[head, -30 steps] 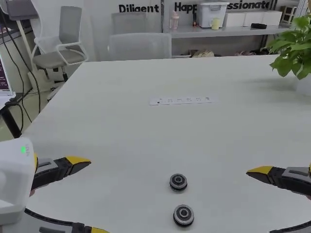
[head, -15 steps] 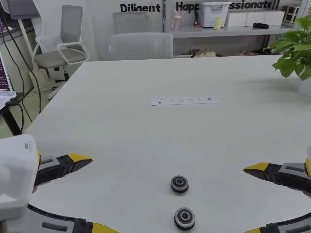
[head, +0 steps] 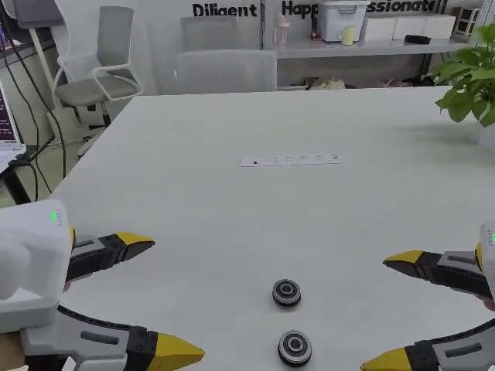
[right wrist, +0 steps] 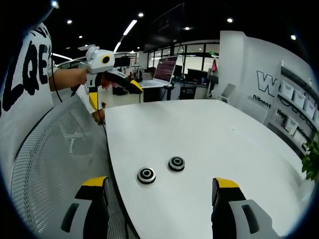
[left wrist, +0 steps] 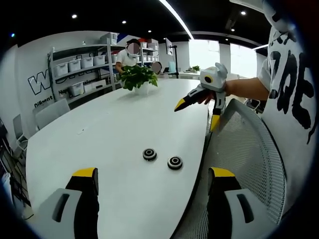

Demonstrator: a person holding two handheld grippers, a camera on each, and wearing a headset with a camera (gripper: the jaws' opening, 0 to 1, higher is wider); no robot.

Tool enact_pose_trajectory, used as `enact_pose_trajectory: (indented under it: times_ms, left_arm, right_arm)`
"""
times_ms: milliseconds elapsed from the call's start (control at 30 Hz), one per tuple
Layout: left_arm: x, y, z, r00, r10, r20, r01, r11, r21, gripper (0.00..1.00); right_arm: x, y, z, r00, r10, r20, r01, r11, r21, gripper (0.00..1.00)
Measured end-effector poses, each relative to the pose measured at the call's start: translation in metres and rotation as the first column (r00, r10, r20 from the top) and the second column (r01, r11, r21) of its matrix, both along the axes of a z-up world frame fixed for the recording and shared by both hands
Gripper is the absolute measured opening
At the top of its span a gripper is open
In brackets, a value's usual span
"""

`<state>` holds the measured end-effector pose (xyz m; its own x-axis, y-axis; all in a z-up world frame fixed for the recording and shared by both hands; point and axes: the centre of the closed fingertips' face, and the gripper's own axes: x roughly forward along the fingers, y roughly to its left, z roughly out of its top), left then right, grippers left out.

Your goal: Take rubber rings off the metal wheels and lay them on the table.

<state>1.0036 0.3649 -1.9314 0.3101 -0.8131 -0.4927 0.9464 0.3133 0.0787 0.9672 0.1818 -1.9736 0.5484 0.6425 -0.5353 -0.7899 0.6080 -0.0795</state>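
Spanning most of the head view, the white table [head: 232, 201] presents a smooth, matt, uncluttered surface, on which small parts can be expected to lie flat without rolling. A flush socket strip [head: 288, 160] is set into its middle and is taken as the reference for all positions.

Beyond the socket strip, grey office chairs [head: 224, 73] are pushed to the far edge, and a wall shelf [head: 363, 48] with white bins is seen behind them. To the right of the strip and slightly beyond it, a potted plant [head: 468, 66] is placed at the table edge.

On the person's side of the socket strip, the left gripper [head: 178, 300] is held to its left and the right gripper [head: 373, 312] to its right. The jaws of both are spread wide apart and nothing is gripped. It is judged that they are held level and facing inward so that a wheel can be steadied by one while a ring is pulled by the other.

Between the grippers, well apart from the strip, the far metal wheel [head: 286, 292] and the near metal wheel [head: 294, 347] are laid flat, close together but not touching. A dark rubber ring [head: 276, 294] is fitted round each; neither has yet been removed.
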Motion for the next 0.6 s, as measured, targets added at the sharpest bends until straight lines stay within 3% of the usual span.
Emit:
enact_pose_trajectory:
  times_ms: [267, 367, 500, 600]
  left_arm:
    - [0.002, -0.012, -0.003, 0.999, -0.032, -0.003, 0.032, 0.999, 0.011, 0.87]
    - [0.003, -0.019, 0.003, 0.999, -0.030, -0.020, 0.030, 0.999, -0.040, 0.87]
    - [0.006, -0.024, 0.002, 0.999, -0.038, -0.014, 0.037, 0.999, -0.035, 0.87]
    - [0.005, -0.028, 0.003, 0.998, -0.050, -0.028, 0.049, 0.998, -0.050, 0.87]
  right_arm:
    - [0.005, 0.002, 0.000, 1.000, 0.005, 0.008, -0.005, 1.000, 0.000, 0.84]
    - [0.007, 0.001, -0.003, 1.000, 0.005, 0.004, -0.004, 1.000, -0.007, 0.83]
    - [0.009, 0.001, -0.006, 1.000, 0.004, 0.002, -0.004, 1.000, -0.007, 0.82]
    - [0.011, 0.000, -0.010, 1.000, -0.002, -0.004, 0.002, 1.000, -0.007, 0.82]
